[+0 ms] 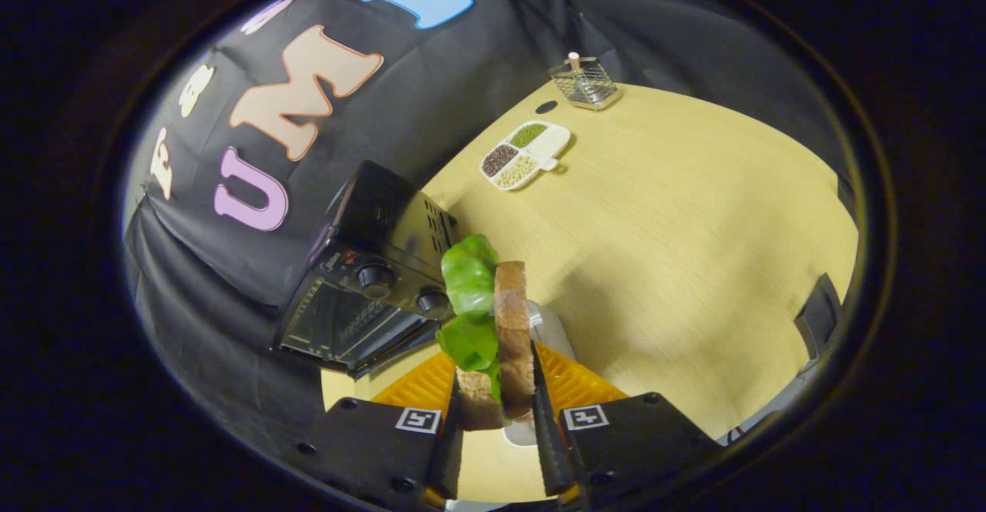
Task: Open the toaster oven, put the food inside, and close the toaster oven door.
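A sandwich point(508, 335) of brown bread with green lettuce stands on edge between my fingers, lifted above the wooden table point(678, 250). My gripper point(497, 427) is shut on it, both fingers pressing its sides. The black toaster oven point(370, 281) sits just ahead of the fingers and to their left, against the black cloth wall. Its glass door point(339, 327) looks slightly ajar at the edge nearest the table. Two knobs point(376, 277) run along its control panel. A white plate point(551, 327) lies on the table right behind the sandwich, mostly hidden by it.
A white divided dish point(526, 155) holding beans and grains sits farther back on the table. Beyond it, a wire basket point(584, 81) stands near the far edge. A dark chair back point(818, 313) shows past the table's right edge.
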Demonstrator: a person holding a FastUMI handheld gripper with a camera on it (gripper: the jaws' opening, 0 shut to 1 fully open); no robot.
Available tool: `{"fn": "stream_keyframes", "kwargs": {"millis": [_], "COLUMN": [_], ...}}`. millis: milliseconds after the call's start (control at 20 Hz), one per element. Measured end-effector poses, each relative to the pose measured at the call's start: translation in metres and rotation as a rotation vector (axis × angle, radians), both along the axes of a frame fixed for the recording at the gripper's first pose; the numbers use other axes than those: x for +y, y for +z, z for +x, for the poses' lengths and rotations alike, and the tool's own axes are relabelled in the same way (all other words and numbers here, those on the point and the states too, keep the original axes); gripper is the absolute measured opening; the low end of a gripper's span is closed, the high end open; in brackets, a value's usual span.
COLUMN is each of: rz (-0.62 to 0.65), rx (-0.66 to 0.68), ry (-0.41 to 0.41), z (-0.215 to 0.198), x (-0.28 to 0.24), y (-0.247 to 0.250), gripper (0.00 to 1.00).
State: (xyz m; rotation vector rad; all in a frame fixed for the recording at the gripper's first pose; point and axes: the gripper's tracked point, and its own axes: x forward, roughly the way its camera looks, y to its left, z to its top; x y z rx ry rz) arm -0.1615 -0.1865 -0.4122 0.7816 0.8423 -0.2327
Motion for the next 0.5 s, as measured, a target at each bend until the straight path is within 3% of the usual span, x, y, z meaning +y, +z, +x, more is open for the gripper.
{"fn": "stream_keyframes", "kwargs": {"millis": [200, 500], "rz": [0.039, 0.237], "rx": [-0.027, -0.084], "ry": [-0.014, -0.042], "z": [0.0, 0.017], "x": [0.011, 0.068], "y": [0.014, 0.035], "gripper": [0.43, 0.43]}}
